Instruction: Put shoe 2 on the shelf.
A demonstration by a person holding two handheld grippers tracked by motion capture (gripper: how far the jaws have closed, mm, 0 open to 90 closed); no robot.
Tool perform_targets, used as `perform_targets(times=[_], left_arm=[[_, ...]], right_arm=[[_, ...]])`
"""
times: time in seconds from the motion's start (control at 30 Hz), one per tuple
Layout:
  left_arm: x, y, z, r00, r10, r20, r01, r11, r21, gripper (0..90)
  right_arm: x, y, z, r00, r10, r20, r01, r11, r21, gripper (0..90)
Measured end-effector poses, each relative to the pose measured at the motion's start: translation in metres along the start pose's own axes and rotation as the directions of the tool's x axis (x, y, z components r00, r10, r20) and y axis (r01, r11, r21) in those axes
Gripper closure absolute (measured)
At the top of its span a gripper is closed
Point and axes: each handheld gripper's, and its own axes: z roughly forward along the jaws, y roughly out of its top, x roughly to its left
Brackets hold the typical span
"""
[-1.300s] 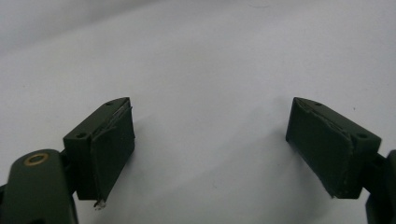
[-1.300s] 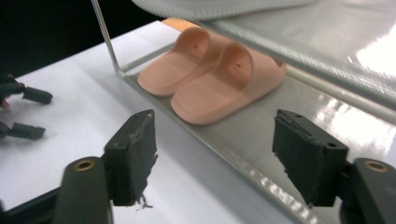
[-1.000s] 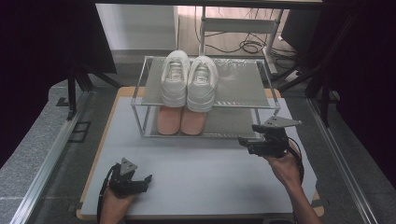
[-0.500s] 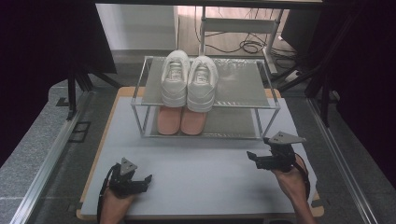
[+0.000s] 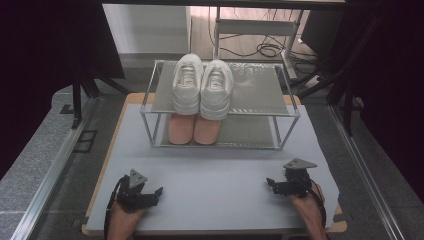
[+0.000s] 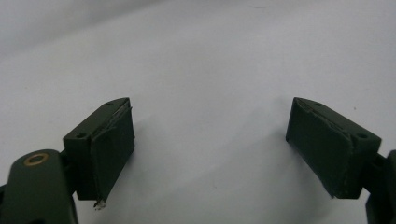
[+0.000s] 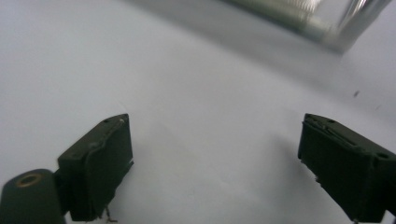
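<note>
White sneakers (image 5: 202, 86), 2, sit paired on rack (image 5: 287, 114) top shelf; pink pair (image 5: 194, 128) below. Left gripper (image 5: 156, 192), right gripper (image 5: 270, 182) released, empty, parked near table edge. Advise level approach, gripping 1 shoe by side wall.

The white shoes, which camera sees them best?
The high view does. It looks down on the white shoes side by side on the top shelf of the rack, with nothing covering them. The left gripper view looks at bare table instead, and the right gripper view catches just a blurry corner of the rack.
</note>
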Motion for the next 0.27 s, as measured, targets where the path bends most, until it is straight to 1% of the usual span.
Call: perform_targets(times=[0.03, 0.07, 0.17, 0.27], left_arm=[[0.0001, 0.0001, 0.0001, 1.0, -0.001, 0.0, 0.001, 1.0, 0.0, 15.4], [0.0003, 0.0001, 0.0001, 1.0, -0.002, 0.002, 0.002, 1.0, 0.001, 15.4], [-0.0001, -0.0001, 0.0002, 1.0, -0.005, 0.0, 0.005, 1.0, -0.003, 15.4], [0.0, -0.0002, 0.0002, 1.0, -0.004, 0.001, 0.004, 1.0, -0.003, 15.4]], right_arm=[[-0.0021, -0.0016, 0.0015, 0.9997, 0.021, -0.008, -0.021, 1.0, -0.009, 7.2], [-0.0037, -0.0016, 0.0017, 0.9995, 0.031, -0.004, -0.031, 0.999, -0.008, 6.9], [-0.0041, -0.0015, 0.0022, 0.9993, 0.038, -0.005, -0.038, 0.999, -0.003, 6.4], [-0.0038, -0.002, 0.0023, 0.9994, 0.035, -0.002, -0.035, 0.999, -0.006, 6.4]])
